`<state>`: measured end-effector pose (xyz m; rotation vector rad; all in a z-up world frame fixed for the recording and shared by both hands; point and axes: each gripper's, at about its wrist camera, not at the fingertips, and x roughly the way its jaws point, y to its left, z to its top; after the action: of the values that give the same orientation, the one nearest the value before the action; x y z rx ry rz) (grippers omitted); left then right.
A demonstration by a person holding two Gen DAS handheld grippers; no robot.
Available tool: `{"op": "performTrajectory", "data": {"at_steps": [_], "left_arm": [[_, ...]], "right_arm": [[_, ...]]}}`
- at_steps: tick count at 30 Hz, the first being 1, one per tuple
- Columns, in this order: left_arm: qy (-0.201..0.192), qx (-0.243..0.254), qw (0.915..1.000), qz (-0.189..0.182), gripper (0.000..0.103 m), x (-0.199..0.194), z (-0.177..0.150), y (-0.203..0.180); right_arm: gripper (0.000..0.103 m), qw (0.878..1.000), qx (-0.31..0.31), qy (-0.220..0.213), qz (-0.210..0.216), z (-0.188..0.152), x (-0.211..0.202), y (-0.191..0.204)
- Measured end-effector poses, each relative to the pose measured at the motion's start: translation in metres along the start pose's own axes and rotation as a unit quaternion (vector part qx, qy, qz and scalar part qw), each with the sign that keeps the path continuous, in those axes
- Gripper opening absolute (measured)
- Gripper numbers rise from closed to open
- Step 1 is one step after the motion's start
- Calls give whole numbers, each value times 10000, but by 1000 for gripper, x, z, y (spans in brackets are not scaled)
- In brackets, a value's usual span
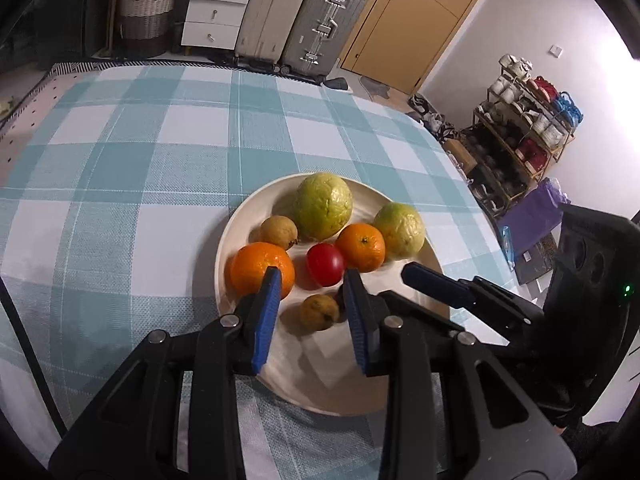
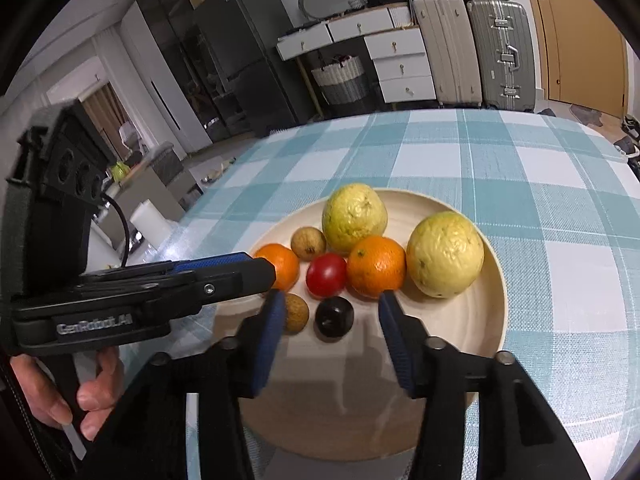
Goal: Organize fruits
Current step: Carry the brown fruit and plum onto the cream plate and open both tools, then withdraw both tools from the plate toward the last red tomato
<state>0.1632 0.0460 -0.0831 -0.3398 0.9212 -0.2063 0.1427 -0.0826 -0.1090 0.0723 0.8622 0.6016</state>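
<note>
A cream plate (image 1: 404,380) (image 2: 472,320) on the checked tablecloth holds two green-yellow guavas (image 1: 323,205) (image 2: 445,255), two oranges (image 1: 260,268) (image 2: 376,266), a red tomato (image 1: 325,264) (image 2: 326,274), two small brown fruits (image 1: 279,232) (image 2: 308,243) and a dark plum (image 2: 334,316). My left gripper (image 1: 314,280) is open and empty above the plate's near side, a small brown fruit (image 1: 319,312) between its fingers. My right gripper (image 2: 332,300) is open and empty, the plum between its fingers. The plum is hidden in the left wrist view.
The right gripper's finger (image 1: 436,280) reaches in from the right in the left wrist view; the left gripper's body (image 2: 140,292) crosses the right wrist view. The table's edge (image 1: 472,184) is close on the right. Suitcases (image 1: 320,24), drawers and a shelf stand beyond.
</note>
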Motion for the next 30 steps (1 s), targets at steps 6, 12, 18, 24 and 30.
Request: {"op": "performTrajectory", "data": {"at_steps": [6, 12, 18, 24, 30], "left_arm": [[14, -71, 10000, -20, 30, -10, -7, 1], [-50, -31, 9999, 108, 31, -27, -19, -2], [-63, 64, 9998, 190, 36, -41, -37, -11], [-53, 112, 9995, 279, 48, -53, -50, -19], [-203, 187, 9988, 411, 68, -68, -58, -25]], "right_arm": [[52, 9999, 56, -88, -130, -3, -18, -5], [54, 9995, 112, -203, -218, -11, -37, -8], [64, 9992, 52, -339, -196, -17, -51, 0], [77, 9988, 11, -448, -195, -22, -66, 8], [84, 9982, -3, -537, -258, -29, -80, 12]]}}
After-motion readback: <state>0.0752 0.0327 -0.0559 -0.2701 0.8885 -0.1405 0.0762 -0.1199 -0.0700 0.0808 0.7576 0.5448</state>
